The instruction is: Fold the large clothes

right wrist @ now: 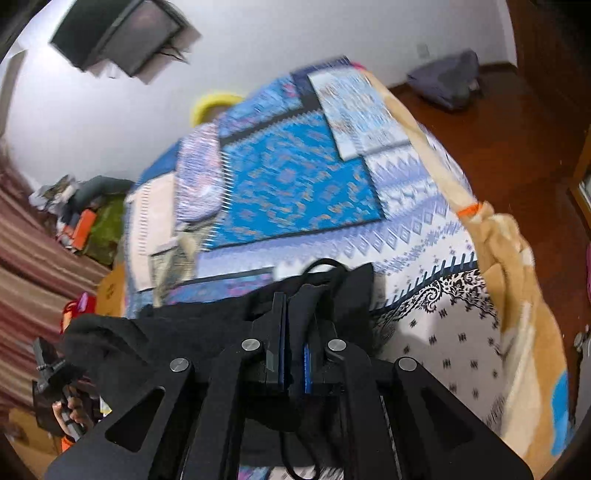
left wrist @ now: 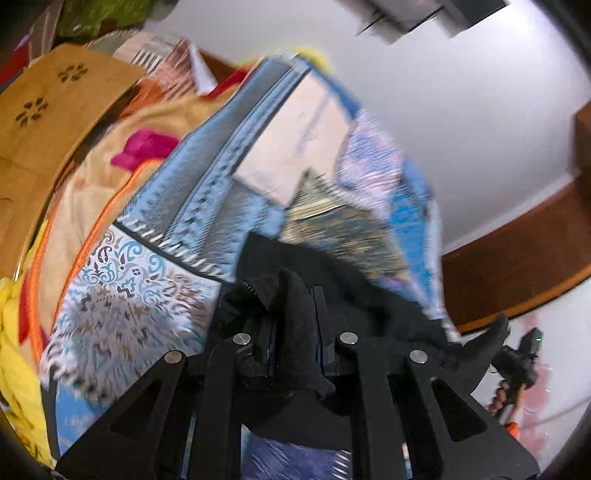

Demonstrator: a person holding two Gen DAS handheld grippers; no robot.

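The black garment (left wrist: 332, 273) fills the lower centre of the left wrist view, bunched over and between the fingers of the left claw (left wrist: 293, 332), whose jaws stand narrow with a fold of the dark cloth pinched between them. From there the cloth runs to the lower right of the frame, where a dark corner of it rises beside the other claw, seen small near the right edge.

In the right wrist view the same black garment (right wrist: 207, 328) lies across the lower centre, spreading to the lower left. The right claw (right wrist: 293, 332) is nearly closed on a gathered fold of it, blue pads showing on the inner faces of the fingers, and a thin black cord (right wrist: 321, 264) of the garment loops just above the fingertips.

Behind the garment in both views lies the bed, covered with a blue patterned blanket (right wrist: 295, 177). A tan blanket with an orange edge (right wrist: 517, 251) drapes along the right side of the frame in the right wrist view. A wooden headboard (left wrist: 51, 103) with cut-out flowers sits in the upper left of the left wrist view. A dark screen (right wrist: 122, 33) hangs on the white wall at the upper left. Both frames are motion-blurred.
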